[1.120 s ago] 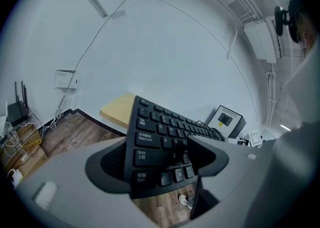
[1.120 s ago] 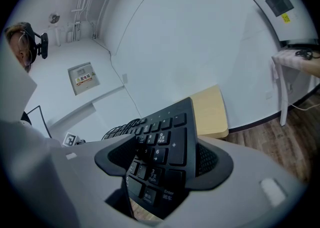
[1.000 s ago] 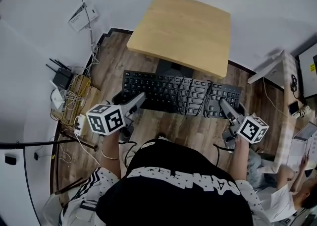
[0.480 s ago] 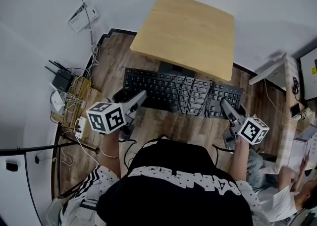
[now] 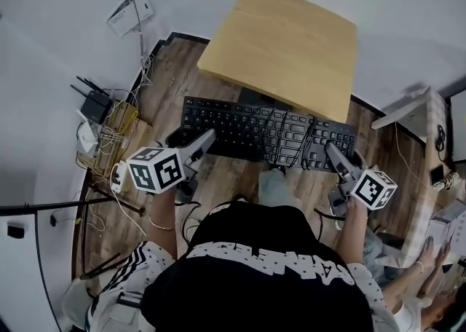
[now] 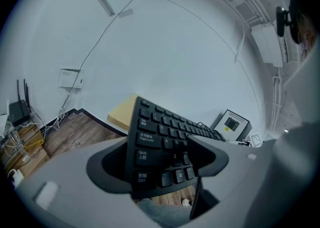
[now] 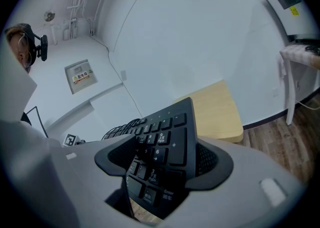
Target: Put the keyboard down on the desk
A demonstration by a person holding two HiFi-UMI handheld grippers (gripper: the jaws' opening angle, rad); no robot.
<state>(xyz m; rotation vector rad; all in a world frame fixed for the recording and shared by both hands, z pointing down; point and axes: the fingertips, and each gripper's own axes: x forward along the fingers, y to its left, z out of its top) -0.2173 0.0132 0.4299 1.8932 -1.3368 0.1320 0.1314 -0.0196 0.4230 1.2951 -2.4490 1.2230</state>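
Stretching left to right, keys up, the keyboard [image 5: 240, 127] parallels the desk [image 5: 280, 46].

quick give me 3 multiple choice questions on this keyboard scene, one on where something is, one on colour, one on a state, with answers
1. Where is the keyboard relative to the desk? A) lying on top B) held just short of its near edge C) underneath it
2. Keyboard colour? A) white B) black C) silver
3. State of the left gripper? A) open, empty B) shut on the keyboard's end C) out of view
Answers: 1 B, the head view shows it short of the desk, held by the left gripper and right gripper; 2 B, keys and frame are black; 3 B, its jaws clamp the Ctrl end.
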